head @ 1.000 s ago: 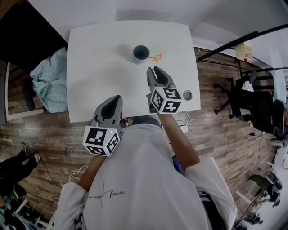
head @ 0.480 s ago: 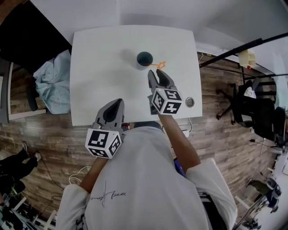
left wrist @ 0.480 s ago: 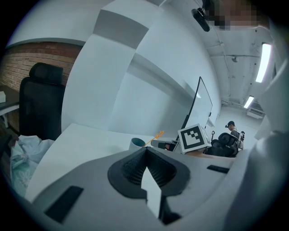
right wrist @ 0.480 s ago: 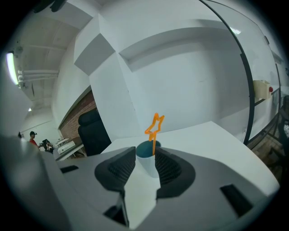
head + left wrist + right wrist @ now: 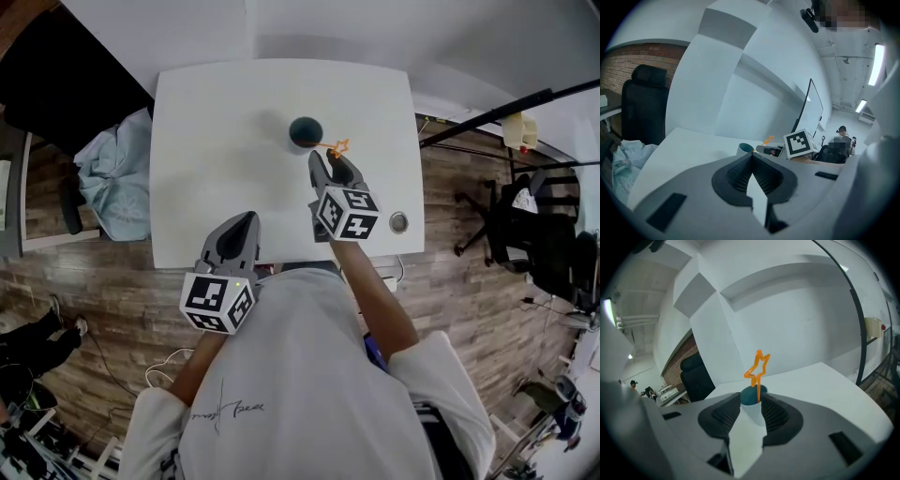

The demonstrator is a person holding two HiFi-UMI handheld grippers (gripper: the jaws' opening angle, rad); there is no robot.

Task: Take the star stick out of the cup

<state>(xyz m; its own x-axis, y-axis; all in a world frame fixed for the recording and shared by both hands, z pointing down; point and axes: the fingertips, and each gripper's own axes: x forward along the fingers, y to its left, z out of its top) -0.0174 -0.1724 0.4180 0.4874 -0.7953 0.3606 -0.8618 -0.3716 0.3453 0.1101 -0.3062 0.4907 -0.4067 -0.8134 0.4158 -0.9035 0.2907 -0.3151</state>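
Observation:
A dark teal cup (image 5: 305, 131) stands on the white table (image 5: 216, 122), and an orange star stick (image 5: 338, 147) leans out of it towards my right side. My right gripper (image 5: 330, 160) sits just short of the cup, its tips under the star. Its jaws are opening, with nothing pressed between the pads. In the right gripper view the cup (image 5: 751, 397) and the star stick (image 5: 758, 367) show in the gap just beyond the right gripper (image 5: 750, 403). My left gripper (image 5: 246, 221) rests shut and empty at the table's near edge. The left gripper view shows the left gripper (image 5: 751, 158) and, beyond it, the cup (image 5: 744, 149).
A round metal grommet (image 5: 398, 222) sits in the table's near right corner. A black chair with a pale blue cloth (image 5: 111, 178) stands left of the table. An office chair (image 5: 525, 225) and a black pole (image 5: 506, 103) are on the right over the wood floor.
My right gripper has moved forward to the cup and its jaws have spread wider. The left gripper has stayed by the near edge.

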